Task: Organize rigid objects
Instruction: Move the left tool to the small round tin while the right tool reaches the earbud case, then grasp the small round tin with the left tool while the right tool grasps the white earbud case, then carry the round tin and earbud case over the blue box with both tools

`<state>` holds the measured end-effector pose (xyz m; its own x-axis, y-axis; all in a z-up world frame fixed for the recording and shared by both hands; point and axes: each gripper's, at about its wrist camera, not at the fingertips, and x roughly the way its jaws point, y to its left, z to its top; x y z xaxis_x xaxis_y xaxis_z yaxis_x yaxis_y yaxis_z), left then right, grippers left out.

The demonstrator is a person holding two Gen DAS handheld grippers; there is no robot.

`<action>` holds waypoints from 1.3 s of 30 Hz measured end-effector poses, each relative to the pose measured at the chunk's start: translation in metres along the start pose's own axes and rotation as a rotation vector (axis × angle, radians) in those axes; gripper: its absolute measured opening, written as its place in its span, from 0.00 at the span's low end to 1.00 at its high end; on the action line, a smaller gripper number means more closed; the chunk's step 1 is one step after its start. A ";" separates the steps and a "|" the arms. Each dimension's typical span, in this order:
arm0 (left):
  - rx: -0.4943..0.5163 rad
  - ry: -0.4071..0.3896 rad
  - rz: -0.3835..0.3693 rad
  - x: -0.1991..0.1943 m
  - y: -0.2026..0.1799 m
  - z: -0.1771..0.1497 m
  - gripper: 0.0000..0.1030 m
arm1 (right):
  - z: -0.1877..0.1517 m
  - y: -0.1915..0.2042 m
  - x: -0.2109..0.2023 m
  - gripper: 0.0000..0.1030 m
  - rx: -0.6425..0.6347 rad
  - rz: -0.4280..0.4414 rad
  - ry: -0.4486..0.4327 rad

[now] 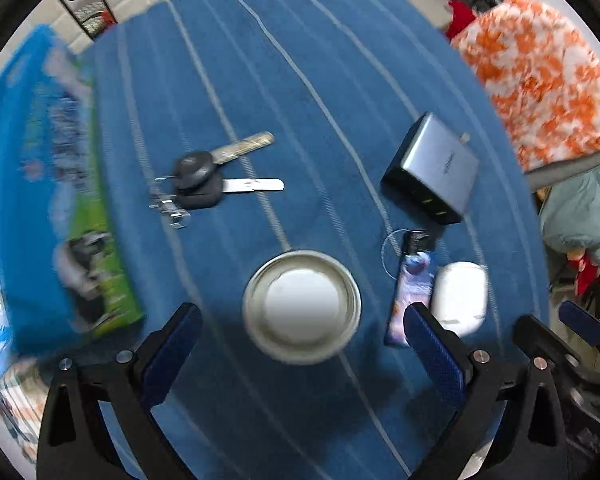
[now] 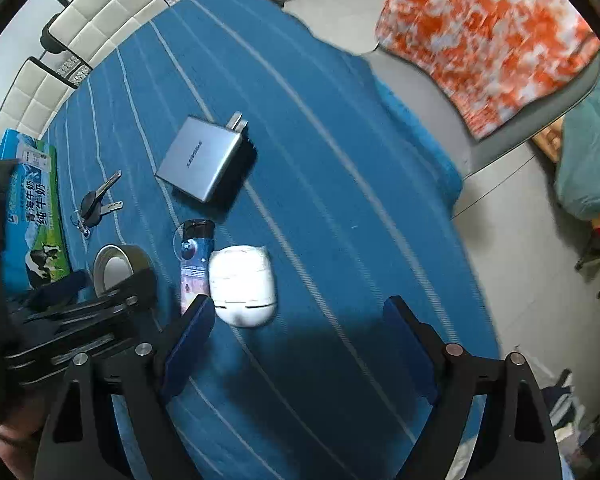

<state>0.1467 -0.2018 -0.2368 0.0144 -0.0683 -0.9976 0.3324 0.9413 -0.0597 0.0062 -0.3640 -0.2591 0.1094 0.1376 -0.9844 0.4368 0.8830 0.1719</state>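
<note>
Okay, both grippers point down over the blue striped cloth (image 1: 300, 80), and I've got the whole spread under me. My left gripper (image 1: 302, 330) stands wide open, nothing pinched, with the tin (image 1: 302, 306) sitting right between its blue pads on the cloth, not touched by either one. That tin is round, metal-rimmed, pale inside. Left of it lies the milk carton (image 1: 48, 200), blue and green, flat along the cloth's edge and blurred in this view. Beyond the tin I see the keys (image 1: 204, 180): two black-headed keys on a ring, blades pointing away from the carton. Off to the right sits the grey charger (image 1: 432, 168), prongs up at its far end. Nearer me, the lighter (image 1: 412, 280) lies lengthwise, and the white case (image 1: 460, 296) is just beside it, apparently touching along one side.

Switching to the right wrist: my right gripper (image 2: 300, 344) is open too, jaws wide, nothing between them but bare cloth. The white case (image 2: 244, 284) lies just ahead of its left finger (image 2: 192, 340), close but apart as far as I can tell. The lighter (image 2: 196, 264) rests against the case, the charger (image 2: 204, 160) further out, the keys (image 2: 96, 204) and carton (image 2: 32, 216) at far left. An orange-and-white cushion (image 2: 488, 40) sits off the cloth, upper right.
</note>
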 end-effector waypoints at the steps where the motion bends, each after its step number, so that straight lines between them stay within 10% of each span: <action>1: 0.004 0.010 0.010 0.008 -0.001 0.002 0.97 | 0.002 0.001 0.006 0.79 0.009 0.014 0.013; 4: -0.010 0.028 0.002 0.022 0.000 0.001 0.61 | 0.005 0.006 0.022 0.79 0.032 0.049 0.044; 9: -0.022 0.026 0.016 0.020 0.006 -0.023 0.61 | 0.007 0.031 0.042 0.67 -0.042 -0.018 0.054; 11: -0.027 0.026 0.019 0.021 0.007 -0.029 0.61 | 0.008 0.034 0.041 0.47 -0.056 -0.058 0.054; 21: -0.019 -0.003 0.053 0.024 -0.014 -0.023 0.61 | 0.005 0.058 0.045 0.47 -0.172 -0.207 0.054; 39: -0.026 -0.234 0.005 -0.085 0.014 -0.039 0.60 | -0.017 0.088 -0.079 0.47 -0.245 -0.143 -0.144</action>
<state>0.1134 -0.1695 -0.1547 0.2353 -0.1356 -0.9624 0.3070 0.9499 -0.0588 0.0210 -0.2895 -0.1664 0.1954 -0.0455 -0.9797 0.2305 0.9731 0.0008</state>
